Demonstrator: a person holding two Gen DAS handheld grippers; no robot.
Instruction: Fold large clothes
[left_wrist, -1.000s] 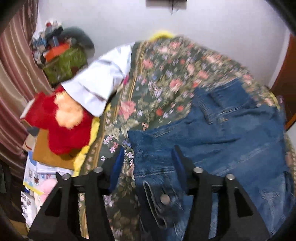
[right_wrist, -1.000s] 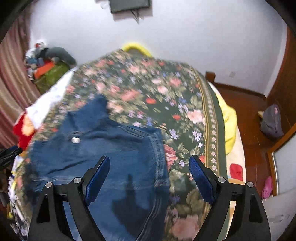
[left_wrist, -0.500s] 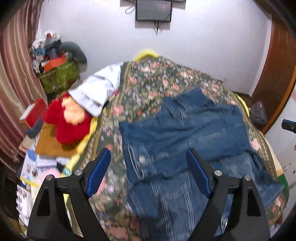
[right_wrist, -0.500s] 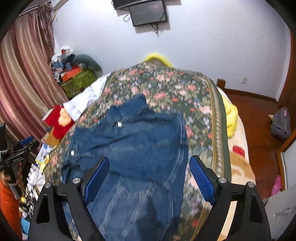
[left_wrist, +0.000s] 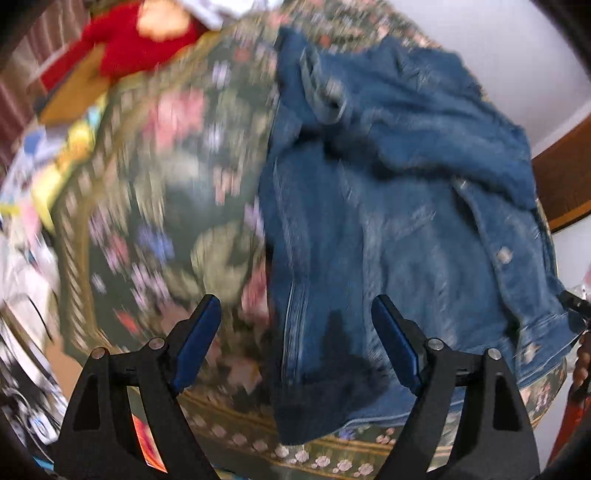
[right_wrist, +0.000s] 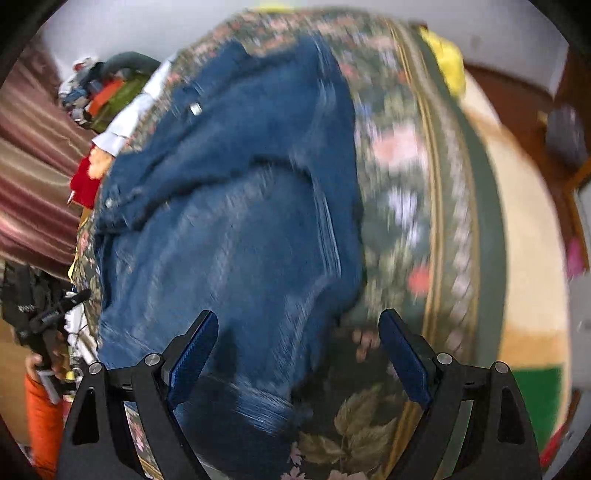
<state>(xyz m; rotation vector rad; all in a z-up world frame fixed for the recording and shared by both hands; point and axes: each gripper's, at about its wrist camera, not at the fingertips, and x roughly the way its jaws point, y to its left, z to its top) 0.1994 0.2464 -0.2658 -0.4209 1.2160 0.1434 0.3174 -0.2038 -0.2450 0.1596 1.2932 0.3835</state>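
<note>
The left gripper (left_wrist: 295, 338) and right gripper (right_wrist: 298, 349), both released and empty, hang over the denim jacket's (left_wrist: 388, 221) near hem on the floral bed (left_wrist: 166, 184). Sleeves look folded in; next, probably, pinch both hem corners.

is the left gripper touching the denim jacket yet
Cannot tell. In the blurred left wrist view the left gripper is open over the denim jacket, whose near edge lies between the fingers, depth unclear.

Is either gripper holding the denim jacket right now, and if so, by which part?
Nothing is held. The left gripper and right gripper both hang open above the denim jacket's near hem, which lies on the floral bedspread, pads clear of the cloth.
</note>
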